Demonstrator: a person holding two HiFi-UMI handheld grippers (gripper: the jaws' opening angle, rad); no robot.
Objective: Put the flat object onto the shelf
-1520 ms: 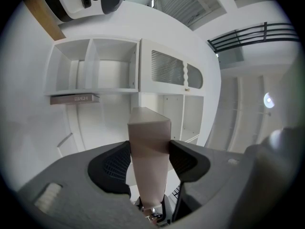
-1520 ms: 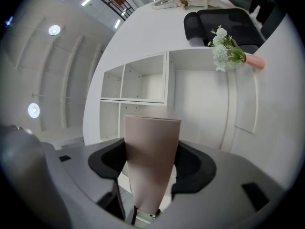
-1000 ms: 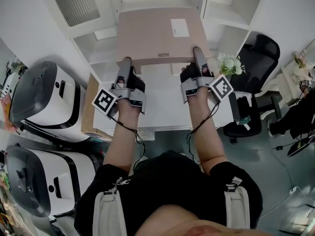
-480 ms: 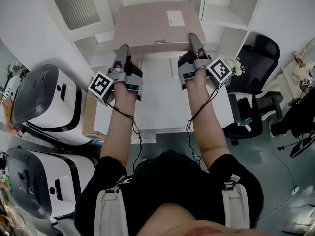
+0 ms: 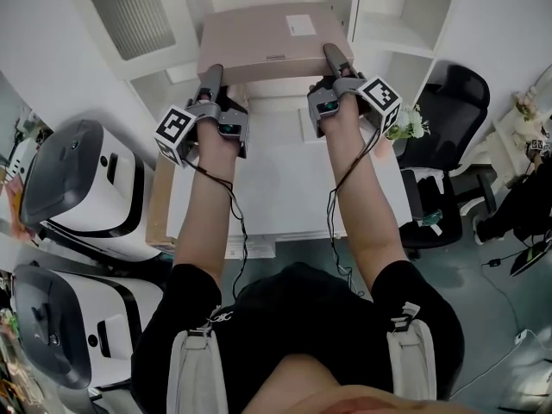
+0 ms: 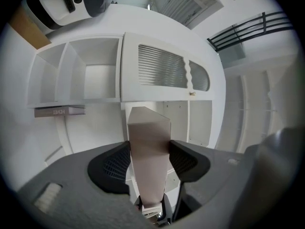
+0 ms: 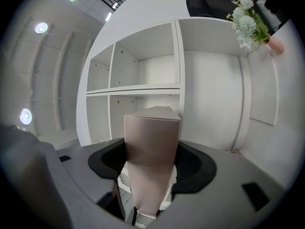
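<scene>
Shelf unit (image 5: 390, 34) nearer; flat box (image 5: 259, 34) lifted higher.

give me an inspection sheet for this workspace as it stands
surface: white desk under the arms; nothing seen on the part in view
job's things: tan flat box held level in front of the white shelf unit, not yet set on a shelf
clutter: a book lying in one shelf bay; white flowers off the desk's right side
grippers: left tool clamped on the box's near left edge, right tool on its near right edge
cables: a black cable trails from each tool along the forearm
surroundings: black office chair at right, white machines at left
</scene>
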